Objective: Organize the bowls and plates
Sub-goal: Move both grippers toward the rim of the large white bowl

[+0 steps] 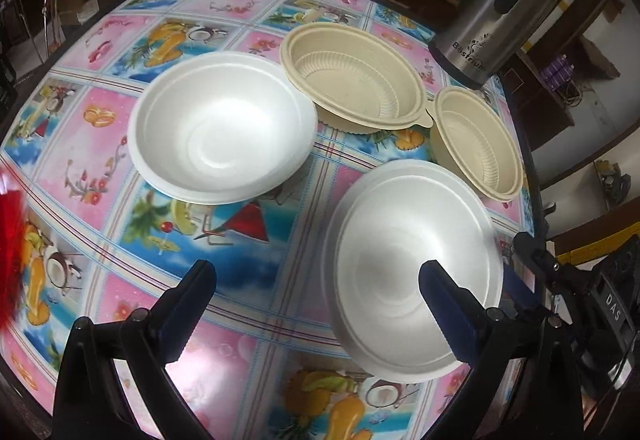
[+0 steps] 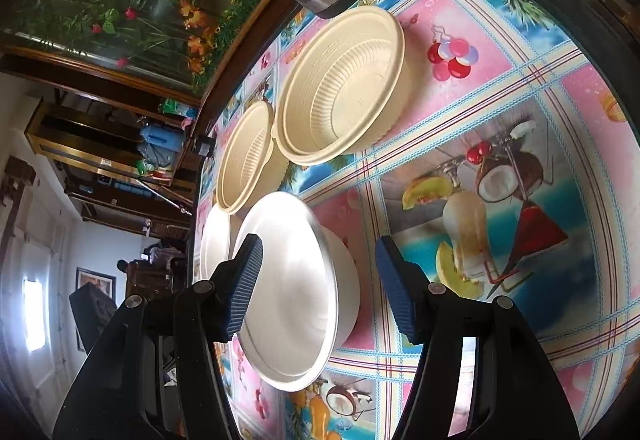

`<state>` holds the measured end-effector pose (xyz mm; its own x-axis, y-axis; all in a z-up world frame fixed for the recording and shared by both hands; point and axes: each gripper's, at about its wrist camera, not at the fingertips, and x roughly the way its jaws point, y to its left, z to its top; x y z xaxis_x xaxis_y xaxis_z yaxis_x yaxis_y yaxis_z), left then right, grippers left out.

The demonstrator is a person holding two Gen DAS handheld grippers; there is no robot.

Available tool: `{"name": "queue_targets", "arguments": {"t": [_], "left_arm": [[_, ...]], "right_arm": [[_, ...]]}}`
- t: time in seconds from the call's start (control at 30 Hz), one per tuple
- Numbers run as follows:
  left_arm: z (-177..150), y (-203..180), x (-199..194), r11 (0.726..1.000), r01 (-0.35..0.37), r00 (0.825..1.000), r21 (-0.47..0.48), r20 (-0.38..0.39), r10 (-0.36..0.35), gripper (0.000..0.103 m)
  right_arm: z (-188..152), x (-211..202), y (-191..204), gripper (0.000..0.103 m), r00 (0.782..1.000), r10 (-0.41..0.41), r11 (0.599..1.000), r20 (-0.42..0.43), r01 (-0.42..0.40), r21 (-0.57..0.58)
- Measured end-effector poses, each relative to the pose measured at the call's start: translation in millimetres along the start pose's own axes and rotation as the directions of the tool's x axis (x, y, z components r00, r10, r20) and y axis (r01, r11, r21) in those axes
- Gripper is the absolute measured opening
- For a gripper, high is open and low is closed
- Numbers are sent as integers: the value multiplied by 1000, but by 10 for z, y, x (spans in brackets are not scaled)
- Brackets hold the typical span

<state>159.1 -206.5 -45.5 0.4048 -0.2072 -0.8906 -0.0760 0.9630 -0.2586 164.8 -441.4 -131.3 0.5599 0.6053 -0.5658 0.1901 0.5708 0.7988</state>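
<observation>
Tongs (image 1: 316, 276) over fruit-print tablecloth (image 1: 100, 127)

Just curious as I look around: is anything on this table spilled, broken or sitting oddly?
Nothing spilled or broken. One oddity: the larger beige bowl sits on something scalloped beneath it, and its rim tab touches the smaller beige bowl.

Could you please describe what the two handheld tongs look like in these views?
Both are matte black plastic with two angular fingers joined by round silver pivot bolts. The left tongs and right tongs carry ribbed dark-blue rubber pads on the inner faces. A black block lettered "DAS" sits at the left view's right edge.
</observation>
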Motion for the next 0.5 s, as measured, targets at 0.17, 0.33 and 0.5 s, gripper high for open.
{"name": "queue_targets", "arguments": {"t": [0.17,0.33,0.5], "left_arm": [[-16,-40,72,1000,-4,1000,-19,-5,4,101],[-52,-70,117,1000,-26,1000,-6,6,26,101],[-67,-102,139,1000,-24,999,14,26,24,100]], "right_arm": [[-18,75,-46,55,999,-10,999,-34,11,32],[-22,90,-48,55,999,-6,999,-36,7,38],[-46,151,-46,51,998,2,999,-56,0,40]]}}
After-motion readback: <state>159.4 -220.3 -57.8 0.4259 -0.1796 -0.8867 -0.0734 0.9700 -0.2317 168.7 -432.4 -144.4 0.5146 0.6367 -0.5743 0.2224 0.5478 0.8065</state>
